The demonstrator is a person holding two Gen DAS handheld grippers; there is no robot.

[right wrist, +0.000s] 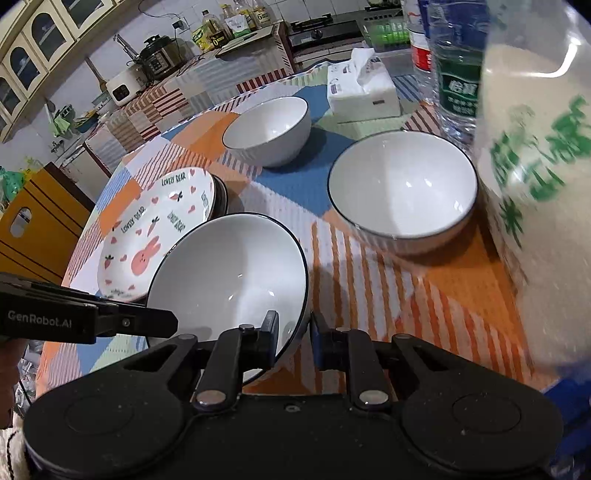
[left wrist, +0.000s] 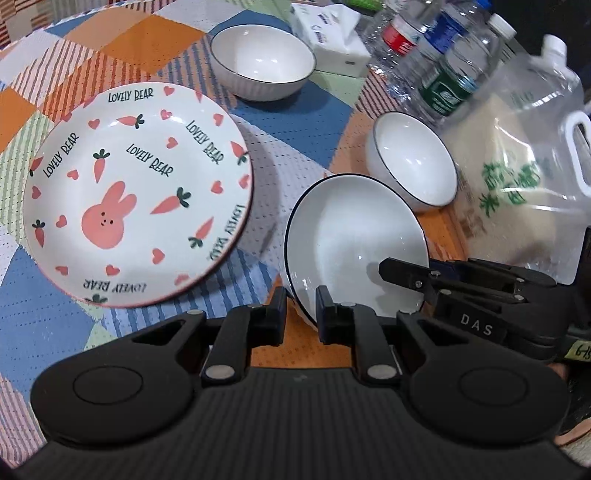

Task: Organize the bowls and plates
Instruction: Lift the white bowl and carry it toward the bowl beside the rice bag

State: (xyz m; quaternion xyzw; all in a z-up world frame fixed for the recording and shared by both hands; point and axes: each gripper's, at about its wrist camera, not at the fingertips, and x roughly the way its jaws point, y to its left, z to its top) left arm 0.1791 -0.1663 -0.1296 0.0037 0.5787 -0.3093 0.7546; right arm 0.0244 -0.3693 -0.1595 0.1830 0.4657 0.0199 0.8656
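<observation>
Both grippers, left (left wrist: pixel 301 314) and right (right wrist: pixel 293 341), clamped the tilted bowl (left wrist: pixel 354 243) rim. Plate (left wrist: pixel 136 192) beside it read "LOVELY BEAR"; housings read "DAS", "GenRobot.AI".

patchwork tablecloth (left wrist: pixel 303 122) in orange, blue and stripes covers the surface. a white tissue pack (left wrist: pixel 328 33) sits at the far side, next to a bunch of clear water bottles (left wrist: pixel 443 55). a big clear jug of rice (right wrist: pixel 535 192) with green lettering stands at the right. in the background there's a pressure cooker (right wrist: pixel 159 57), oil bottles (right wrist: pixel 214 33) and a yellow cabinet (right wrist: pixel 40 221).
</observation>
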